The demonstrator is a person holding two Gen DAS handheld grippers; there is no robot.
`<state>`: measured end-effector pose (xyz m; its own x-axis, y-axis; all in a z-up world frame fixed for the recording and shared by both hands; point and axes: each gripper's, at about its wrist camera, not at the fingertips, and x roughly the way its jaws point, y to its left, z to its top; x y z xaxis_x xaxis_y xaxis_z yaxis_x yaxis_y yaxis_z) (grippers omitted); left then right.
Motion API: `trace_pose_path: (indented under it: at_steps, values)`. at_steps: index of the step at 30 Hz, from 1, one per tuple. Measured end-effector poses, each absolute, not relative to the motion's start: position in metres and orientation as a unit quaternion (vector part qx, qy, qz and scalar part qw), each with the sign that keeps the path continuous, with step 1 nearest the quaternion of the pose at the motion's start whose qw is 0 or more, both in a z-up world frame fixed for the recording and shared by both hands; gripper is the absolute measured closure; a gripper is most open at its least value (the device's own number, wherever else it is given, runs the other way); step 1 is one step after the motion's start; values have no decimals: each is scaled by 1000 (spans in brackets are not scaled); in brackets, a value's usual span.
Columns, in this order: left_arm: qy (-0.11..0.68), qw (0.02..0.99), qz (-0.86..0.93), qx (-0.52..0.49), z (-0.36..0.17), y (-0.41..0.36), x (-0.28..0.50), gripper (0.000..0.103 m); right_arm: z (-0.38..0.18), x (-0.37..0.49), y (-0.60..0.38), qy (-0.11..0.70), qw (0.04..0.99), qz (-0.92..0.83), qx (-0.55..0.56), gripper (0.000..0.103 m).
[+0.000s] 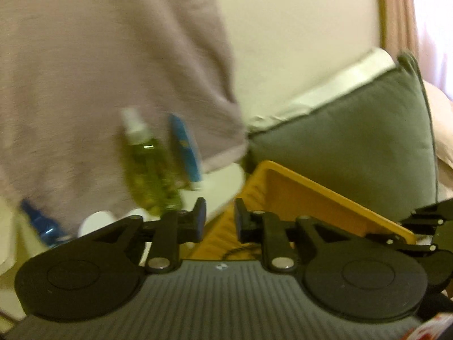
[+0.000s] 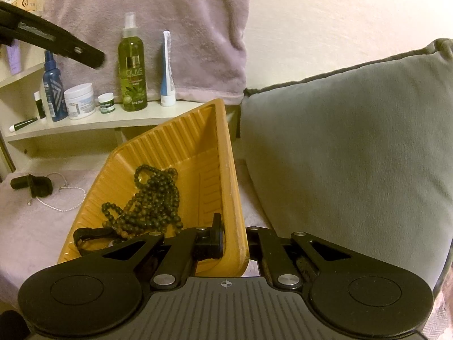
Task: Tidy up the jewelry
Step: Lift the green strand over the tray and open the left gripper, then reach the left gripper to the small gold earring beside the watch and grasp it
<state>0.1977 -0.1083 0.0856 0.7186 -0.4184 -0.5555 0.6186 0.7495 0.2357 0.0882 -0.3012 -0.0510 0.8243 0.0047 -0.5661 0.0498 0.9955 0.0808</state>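
Observation:
A yellow ribbed tray (image 2: 220, 153) sits on the pale bedcover and holds a dark green bead necklace (image 2: 153, 198) and a black strap (image 2: 90, 236). My right gripper (image 2: 235, 240) is shut on the tray's near right rim, one finger inside, one outside. A thin pearl chain (image 2: 61, 198) lies on the cover left of the tray, beside a black clip (image 2: 34, 184). My left gripper (image 1: 220, 218) hovers over the tray's corner (image 1: 297, 198), empty, with a narrow gap between its jaws. It also shows in the right wrist view (image 2: 85, 53), raised at upper left.
A grey cushion (image 2: 354, 155) leans right of the tray. A shelf (image 2: 107, 119) behind holds an olive spray bottle (image 2: 132, 65), a blue tube (image 2: 167, 68), jars and a blue bottle. A mauve towel (image 2: 170, 14) hangs above.

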Motion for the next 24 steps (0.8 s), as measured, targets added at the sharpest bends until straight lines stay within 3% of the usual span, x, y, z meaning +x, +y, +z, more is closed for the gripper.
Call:
trace_pose_path:
  at_steps: [11, 24]
  values:
    - [250, 948, -148, 129, 84, 3, 195, 73, -51, 87, -301, 296, 954, -12, 44, 98]
    - [289, 955, -35, 64, 0, 71, 175, 72, -53, 85, -301, 297, 954, -11, 39, 98]
